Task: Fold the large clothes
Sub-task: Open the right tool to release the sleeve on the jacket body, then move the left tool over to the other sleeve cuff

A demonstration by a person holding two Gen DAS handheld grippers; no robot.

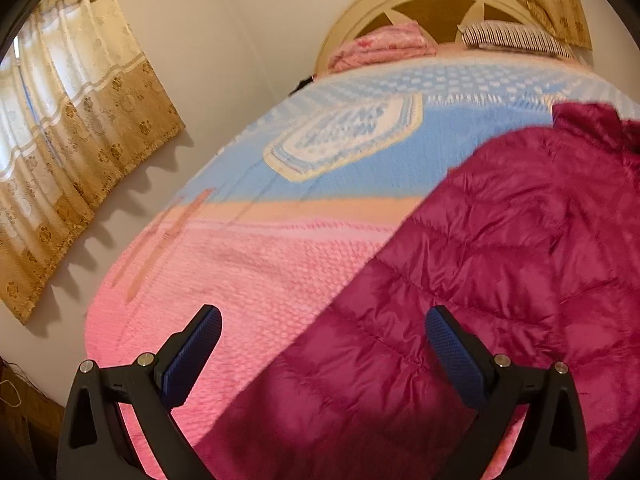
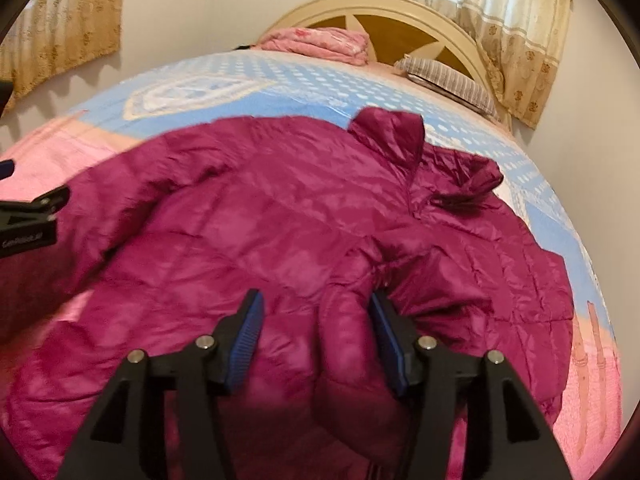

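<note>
— Magenta quilted jacket (image 2: 280, 216) lay spread on the bed (image 1: 248, 256); it looked light, puffy and slippery.

— Tongs?

— Left gripper (image 1: 322, 348) gaped empty; right gripper (image 2: 316, 340) stood parted around a sleeve fold (image 2: 344, 320). I'd pinch seams.

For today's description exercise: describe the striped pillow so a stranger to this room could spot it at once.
Start at the cream arched headboard at the far end of the bed. Two soft things lie at its foot: a folded pink floral quilt on the left and the striped pillow on the right, near the curtain. Only the pillow has thin dark stripes on a pale cover.
</note>
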